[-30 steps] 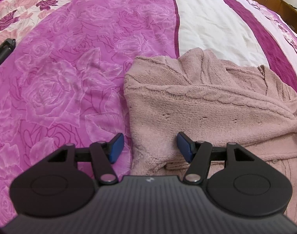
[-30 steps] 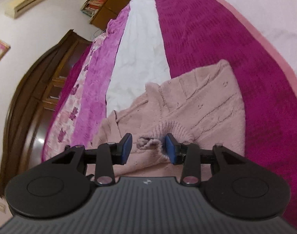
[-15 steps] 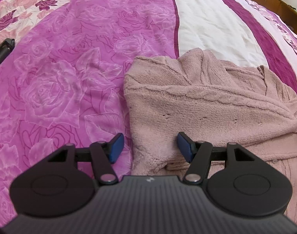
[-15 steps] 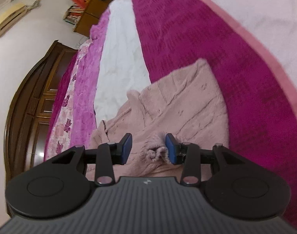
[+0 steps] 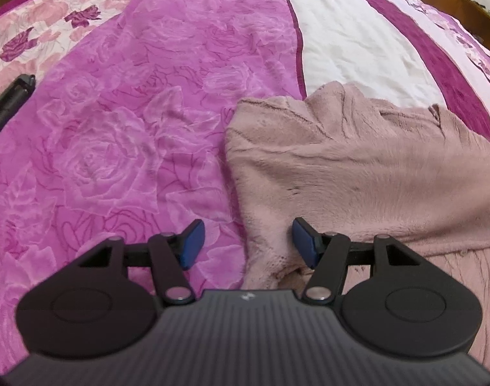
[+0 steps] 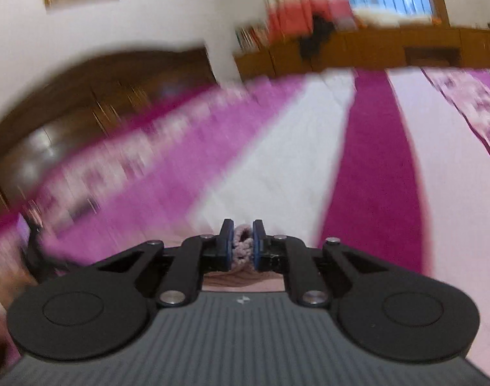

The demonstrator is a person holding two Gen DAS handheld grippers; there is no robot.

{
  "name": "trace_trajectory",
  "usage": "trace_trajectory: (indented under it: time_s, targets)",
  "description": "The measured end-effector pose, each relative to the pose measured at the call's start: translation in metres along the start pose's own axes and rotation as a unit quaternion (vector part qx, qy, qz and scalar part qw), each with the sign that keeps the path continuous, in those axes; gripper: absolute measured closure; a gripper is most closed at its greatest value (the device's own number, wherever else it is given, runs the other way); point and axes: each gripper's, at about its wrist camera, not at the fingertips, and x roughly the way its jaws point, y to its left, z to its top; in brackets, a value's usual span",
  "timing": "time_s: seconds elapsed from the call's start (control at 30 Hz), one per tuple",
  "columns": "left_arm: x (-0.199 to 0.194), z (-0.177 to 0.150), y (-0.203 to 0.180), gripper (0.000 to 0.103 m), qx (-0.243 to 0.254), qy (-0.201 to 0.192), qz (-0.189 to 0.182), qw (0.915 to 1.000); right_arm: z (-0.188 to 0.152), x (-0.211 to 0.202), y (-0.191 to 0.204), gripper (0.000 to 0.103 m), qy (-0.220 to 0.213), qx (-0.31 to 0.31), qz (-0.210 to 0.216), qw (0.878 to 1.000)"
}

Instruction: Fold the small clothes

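The bedspread (image 5: 132, 128), magenta with rose pattern and white stripes, covers the whole work area, and the pink knitted sweater (image 5: 357, 173) lies on it, partly bunched, in front of my left side. I judge the step is to carry one ribbed edge over for a fold. My right gripper (image 6: 243, 244) has its fingers nearly closed on a small bunch of that knit (image 6: 242, 246), and its view is blurred, so I would move slower and keep the grip firm, because loose knit slips and stretches. My left gripper (image 5: 249, 246) is wide open and holds nothing; it hovers over the near sweater corner, where I would press down to anchor the cloth.
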Motion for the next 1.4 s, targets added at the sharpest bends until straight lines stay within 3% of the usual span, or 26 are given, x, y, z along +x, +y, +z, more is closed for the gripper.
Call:
trace_trajectory:
  time_s: [0.1,0.2,0.4,0.53,0.6,0.7,0.83,0.93,1.1,1.27,1.4]
  targets:
    - [-0.003,0.001,-0.002,0.042,0.007,0.003,0.001,1.0,-0.047,0.025,-0.016,0.09,0.083,-0.042,-0.102,0.99]
    - [-0.01,0.004,-0.002,0.041,0.001,-0.002,-0.012,0.9999,-0.076,0.032,-0.031,0.09,0.114,0.0,-0.109,0.987]
    - [-0.014,0.016,-0.004,0.041,0.001,-0.021,-0.019,0.9996,-0.071,0.014,-0.037,0.086,0.075,0.08,-0.029,0.994]
    - [-0.005,0.023,-0.005,0.041,-0.016,-0.018,-0.019,0.9995,-0.058,0.023,-0.044,0.063,0.091,0.143,-0.007,0.986]
    - [-0.002,0.023,-0.006,0.041,-0.021,-0.014,-0.02,0.9995,-0.057,0.032,-0.051,0.059,0.113,0.185,0.004,0.976]
    - [0.0,0.022,-0.006,0.041,-0.018,-0.013,-0.021,0.9995,-0.06,0.037,-0.065,0.058,0.129,0.255,0.024,0.958]
    - [0.001,0.017,-0.007,0.041,-0.01,-0.007,-0.019,0.9997,-0.063,0.016,-0.079,0.058,0.086,0.321,0.054,0.942]
    - [0.002,0.013,-0.007,0.041,-0.01,-0.005,-0.018,0.9998,-0.069,0.009,-0.089,0.058,0.094,0.367,0.067,0.923]
    - [0.001,0.007,-0.006,0.041,-0.012,0.001,-0.018,0.9998,-0.074,0.011,-0.093,0.058,0.124,0.376,0.054,0.917]
    - [0.0,0.006,-0.004,0.041,-0.007,-0.001,-0.013,0.9999,-0.081,-0.001,-0.088,0.058,0.108,0.409,0.1,0.901]
    - [0.004,0.007,-0.003,0.041,-0.016,0.002,-0.014,0.9998,-0.089,-0.003,-0.082,0.058,0.118,0.409,0.105,0.899]
